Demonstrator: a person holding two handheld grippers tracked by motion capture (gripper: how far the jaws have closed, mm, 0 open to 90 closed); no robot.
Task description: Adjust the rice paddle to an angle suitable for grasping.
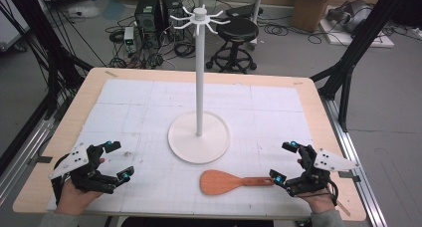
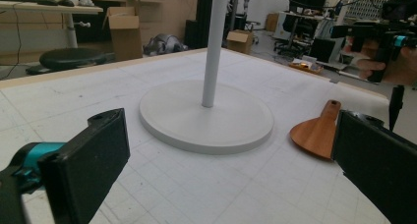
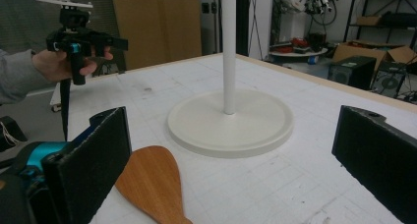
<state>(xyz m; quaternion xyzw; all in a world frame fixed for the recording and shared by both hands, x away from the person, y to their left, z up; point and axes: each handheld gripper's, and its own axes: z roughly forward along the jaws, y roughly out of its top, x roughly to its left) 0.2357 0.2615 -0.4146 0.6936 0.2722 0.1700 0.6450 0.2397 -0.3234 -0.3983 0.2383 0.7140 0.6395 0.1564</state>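
The person's left hand (image 1: 74,194) comes in from the lower left edge of the high view, wrapped around the handle of the black two-jaw left gripper (image 1: 119,161), whose grey three-cornered plate faces up. Its jaws stand wide apart and point toward the middle of the table. The right hand (image 1: 318,199), with a grey sleeve cuff at the wrist, grasps the black two-jaw right gripper (image 1: 284,162) at the lower right. Its jaws are likewise spread wide and point inward, mirroring the left one.
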